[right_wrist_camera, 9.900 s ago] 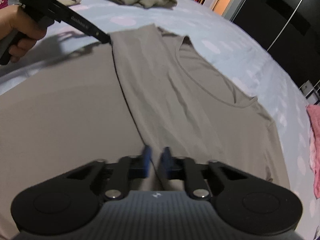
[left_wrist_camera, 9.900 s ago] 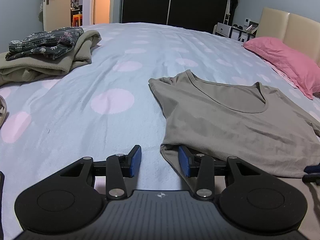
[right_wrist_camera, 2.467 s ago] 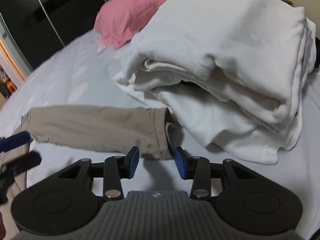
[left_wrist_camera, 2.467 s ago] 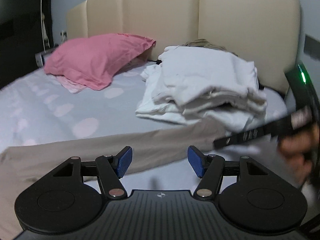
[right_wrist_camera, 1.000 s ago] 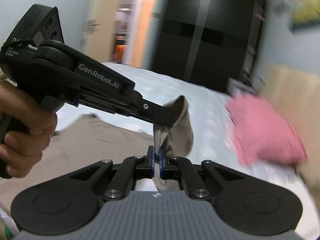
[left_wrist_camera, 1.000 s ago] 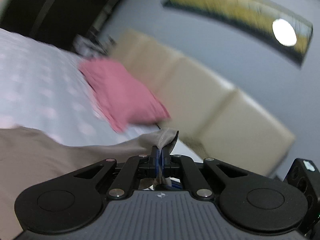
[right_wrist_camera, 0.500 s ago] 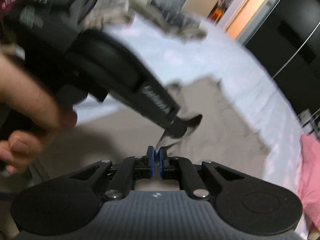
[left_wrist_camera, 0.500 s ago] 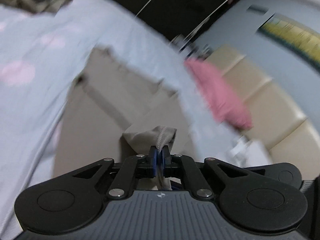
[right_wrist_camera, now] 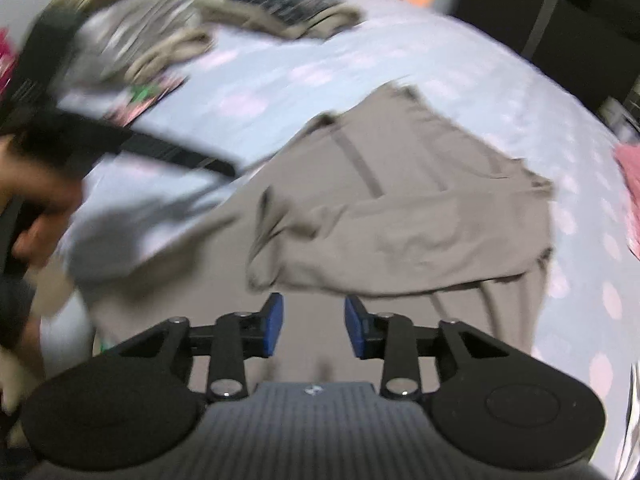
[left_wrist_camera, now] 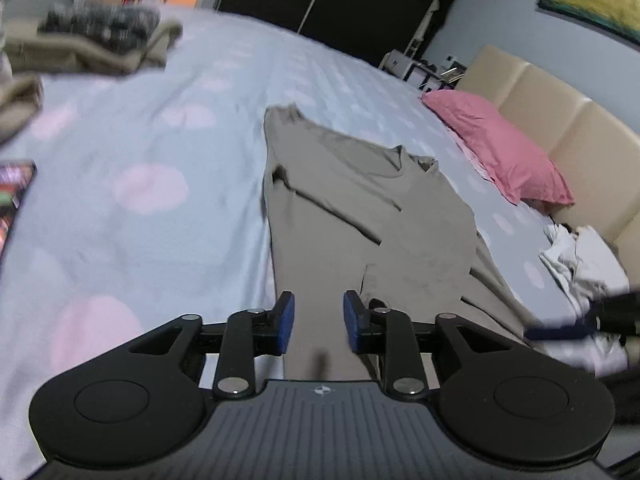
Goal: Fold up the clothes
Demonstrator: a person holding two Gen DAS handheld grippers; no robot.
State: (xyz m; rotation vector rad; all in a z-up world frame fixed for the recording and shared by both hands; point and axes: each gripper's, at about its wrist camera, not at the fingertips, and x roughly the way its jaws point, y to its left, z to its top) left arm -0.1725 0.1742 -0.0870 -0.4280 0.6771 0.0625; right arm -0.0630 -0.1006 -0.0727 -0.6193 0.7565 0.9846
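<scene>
A taupe long-sleeved shirt [left_wrist_camera: 360,208] lies flat on the dotted bedsheet, with one side and its sleeve folded over the body [right_wrist_camera: 400,216]. My left gripper [left_wrist_camera: 318,322] hovers low over the shirt's near end. Its jaws are opening, and only flat cloth lies beneath the blue pads, none pinched between them. My right gripper [right_wrist_camera: 314,326] is over the folded edge. Its jaws are opening too, with no cloth between the pads. In the right wrist view the left gripper [right_wrist_camera: 152,152] is a dark blur held by a hand [right_wrist_camera: 40,208].
A pink pillow [left_wrist_camera: 500,148] leans against the beige headboard [left_wrist_camera: 560,120]. White clothes [left_wrist_camera: 580,256] are heaped at the right. A folded pile [left_wrist_camera: 100,40] with a dark patterned garment lies at the far left corner. A flat screen or magazine [left_wrist_camera: 12,192] rests at the left edge.
Both grippers were shut on the shirt's cloth half a second ago and have let it go. The cloth now lies folded over the shirt, and both jaws have parted.
</scene>
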